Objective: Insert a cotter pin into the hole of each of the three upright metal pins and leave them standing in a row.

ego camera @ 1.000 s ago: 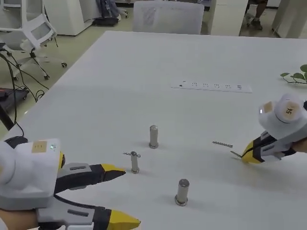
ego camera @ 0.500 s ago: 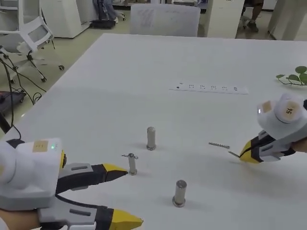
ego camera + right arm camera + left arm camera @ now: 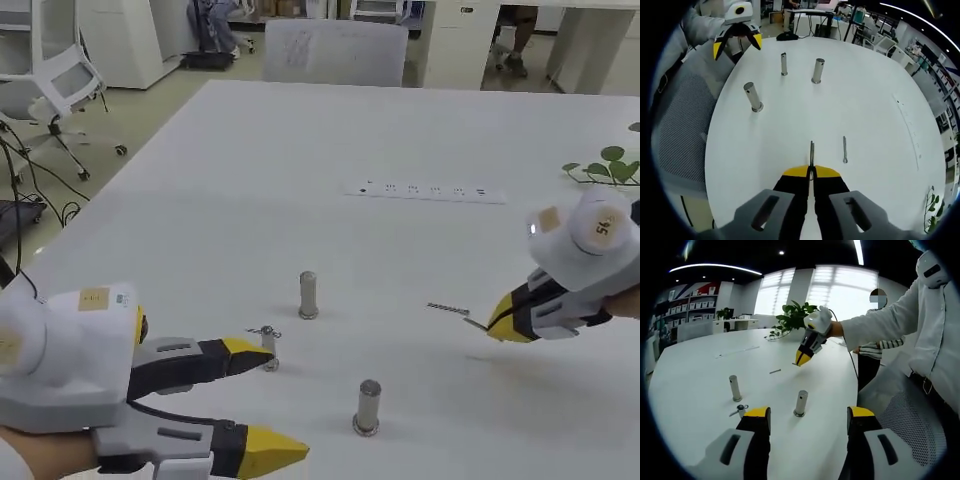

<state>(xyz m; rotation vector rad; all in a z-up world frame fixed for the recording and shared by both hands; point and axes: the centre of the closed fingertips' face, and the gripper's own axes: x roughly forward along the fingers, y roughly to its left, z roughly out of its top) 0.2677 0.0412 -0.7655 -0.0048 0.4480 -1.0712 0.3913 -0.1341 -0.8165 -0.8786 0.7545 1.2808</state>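
the left tongs (image 3: pixel 282 400) have crept toward the fitted metal pin (image 3: pixel 268 347) over the last second. the upper yellow tip, earlier a little short of it, now meets it left of centre in the head view. in the left gripper view the jaws stand wide apart with nothing between them. that pin sits just outside the left-hand jaw, not in the gap, and whether tip and pin touch cannot be told. the fitted cotter (image 3: pixel 262 331) pokes out to the left near the pin's top, so one of three looks done.

the right tongs (image 3: pixel 495 328), at the right edge, are pressed together on a second cotter pin (image 3: pixel 811 154), which juts forward from the tips. they hold much the same spot beside the loose cotter pin (image 3: pixel 445 309) lying on the worktop (image 3: pixel 300 180).

the rear metal pin (image 3: pixel 308 296) and front metal pin (image 3: pixel 368 406) stand bare. the left side is likely moving in to steady a pin while the right brings its cotter over. two insertions remain.
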